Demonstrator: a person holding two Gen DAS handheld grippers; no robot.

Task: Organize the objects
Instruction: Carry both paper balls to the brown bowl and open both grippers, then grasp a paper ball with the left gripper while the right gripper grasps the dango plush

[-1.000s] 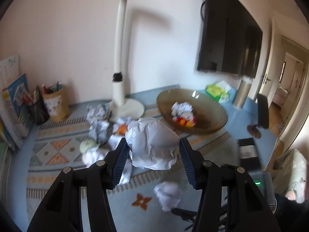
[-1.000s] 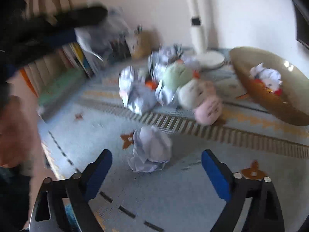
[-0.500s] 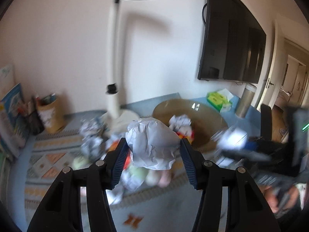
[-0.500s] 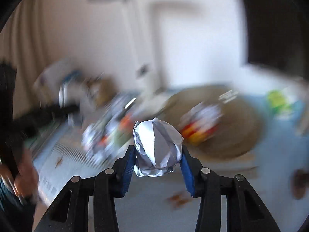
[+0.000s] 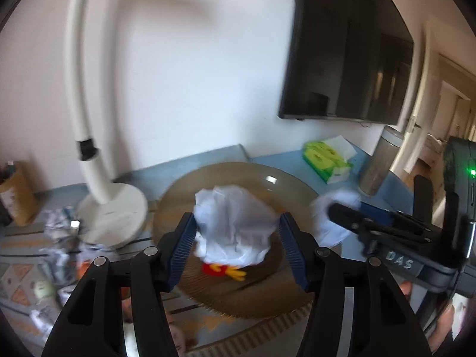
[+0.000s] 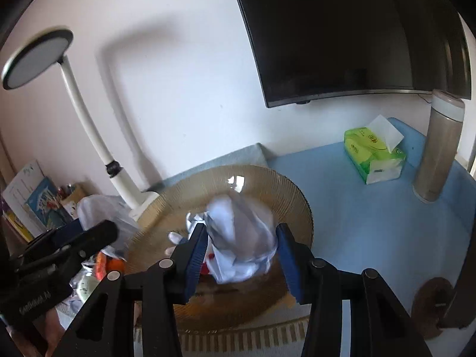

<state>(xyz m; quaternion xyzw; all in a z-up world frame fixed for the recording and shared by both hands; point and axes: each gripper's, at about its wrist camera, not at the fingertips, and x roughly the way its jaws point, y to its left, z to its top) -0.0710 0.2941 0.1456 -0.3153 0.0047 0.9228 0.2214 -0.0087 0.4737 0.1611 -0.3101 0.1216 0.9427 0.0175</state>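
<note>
My left gripper (image 5: 237,245) is shut on a crumpled white paper ball (image 5: 235,226) and holds it above the brown ribbed glass bowl (image 5: 178,196). My right gripper (image 6: 241,253) is shut on another crumpled paper ball (image 6: 242,238), also above the bowl (image 6: 285,190). A red and yellow item (image 5: 221,270) lies in the bowl under the left ball. The right gripper with its ball shows at the right in the left wrist view (image 5: 336,217). The left gripper shows at the left in the right wrist view (image 6: 89,232).
A white desk lamp (image 5: 104,196) stands left of the bowl. More crumpled paper and small toys (image 5: 59,244) lie on the patterned mat at the left. A green tissue pack (image 6: 372,154) and a metal flask (image 6: 437,148) stand at the right. A TV (image 6: 357,29) hangs on the wall.
My right gripper has shut on a paper ball from the mat and lifted it. Both grippers have carried their balls to above the bowl.
</note>
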